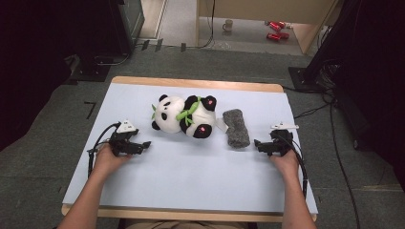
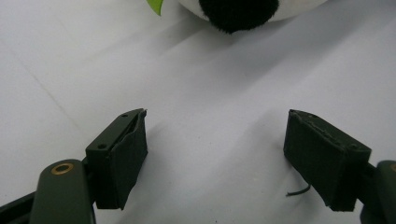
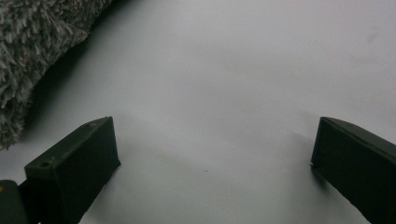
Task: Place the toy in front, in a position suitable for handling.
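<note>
White paper covers the table, and we have both tools resting low on it with nothing taken yet. Our left gripper sits with its jaws spread wide over bare sheet, pointing toward the plush panda, which lies on its side at the middle of the table, well apart from us; in the left gripper view its black paw peeks in at the top. Our right gripper is spread just as wide and empty, aimed at the grey fuzzy cloth that lies just beside the panda's feet, near our jaw tips.

We reckon the reach comes next. For the cloth, we'd slide in low, straddle one end and pinch deep, since a shallow bite on that pile would likely slip. For the panda, a limb looks the surest hold; the round body seems too broad.

Writing? We can read none: no brand, no label.
</note>
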`<state>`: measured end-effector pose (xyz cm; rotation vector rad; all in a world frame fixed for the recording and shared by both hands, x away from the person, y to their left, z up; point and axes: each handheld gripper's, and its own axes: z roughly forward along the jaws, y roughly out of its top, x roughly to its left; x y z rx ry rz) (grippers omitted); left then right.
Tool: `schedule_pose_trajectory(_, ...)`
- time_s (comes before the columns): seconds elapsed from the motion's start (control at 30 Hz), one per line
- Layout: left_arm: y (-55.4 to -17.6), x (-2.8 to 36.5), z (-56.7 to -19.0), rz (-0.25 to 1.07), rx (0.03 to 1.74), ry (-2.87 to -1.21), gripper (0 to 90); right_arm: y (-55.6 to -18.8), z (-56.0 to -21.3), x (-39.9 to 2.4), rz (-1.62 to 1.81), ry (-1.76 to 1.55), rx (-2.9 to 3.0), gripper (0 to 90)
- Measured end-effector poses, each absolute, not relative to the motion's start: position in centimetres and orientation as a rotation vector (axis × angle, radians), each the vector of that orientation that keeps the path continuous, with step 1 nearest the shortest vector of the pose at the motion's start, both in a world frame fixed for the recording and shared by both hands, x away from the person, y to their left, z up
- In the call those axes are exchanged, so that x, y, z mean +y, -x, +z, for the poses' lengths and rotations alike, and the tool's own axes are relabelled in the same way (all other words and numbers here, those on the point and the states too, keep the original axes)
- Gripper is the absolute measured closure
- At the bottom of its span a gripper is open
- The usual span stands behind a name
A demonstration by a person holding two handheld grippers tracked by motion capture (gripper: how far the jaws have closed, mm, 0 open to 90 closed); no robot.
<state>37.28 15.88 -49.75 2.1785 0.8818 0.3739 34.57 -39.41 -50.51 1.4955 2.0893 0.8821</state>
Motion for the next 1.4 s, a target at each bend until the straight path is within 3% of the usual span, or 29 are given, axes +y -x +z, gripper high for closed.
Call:
schedule_pose_trajectory(0.8,-37.2,15.6,-49.6,0.376,0.946,-2.155,21.2,-34.6,-50.5,-39.4,0.878,-1.494,2.088,0.0)
schedule_pose_trajectory(0.93,-37.4,15.6,-49.4,0.361,1.001,-2.131,24.9,-34.5,-50.5,-39.3,0.873,-1.505,2.08,0.1)
schedule_pose_trajectory(1.0,-37.4,15.8,-49.3,0.357,1.012,-2.13,31.6,-34.4,-50.4,-39.3,0.868,-1.513,2.076,0.6)
schedule_pose_trajectory(1.13,-37.6,16.0,-49.1,0.325,1.039,-2.11,34.9,-34.4,-50.2,-39.1,0.849,-1.531,2.074,3.9)
schedule_pose_trajectory(1.2,-37.6,16.2,-48.8,0.295,1.053,-2.077,42.1,-34.3,-50.0,-38.9,0.841,-1.535,2.079,6.7)
schedule_pose_trajectory(1.3,-37.7,16.2,-48.5,0.286,1.058,-2.041,38.3,-34.3,-49.9,-38.9,0.843,-1.547,2.074,9.4)
schedule_pose_trajectory(1.4,-38.0,15.7,-48.1,0.29,1.04,-2.054,35.7,-34.1,-49.6,-39.2,0.83,-1.586,2.033,21.0)
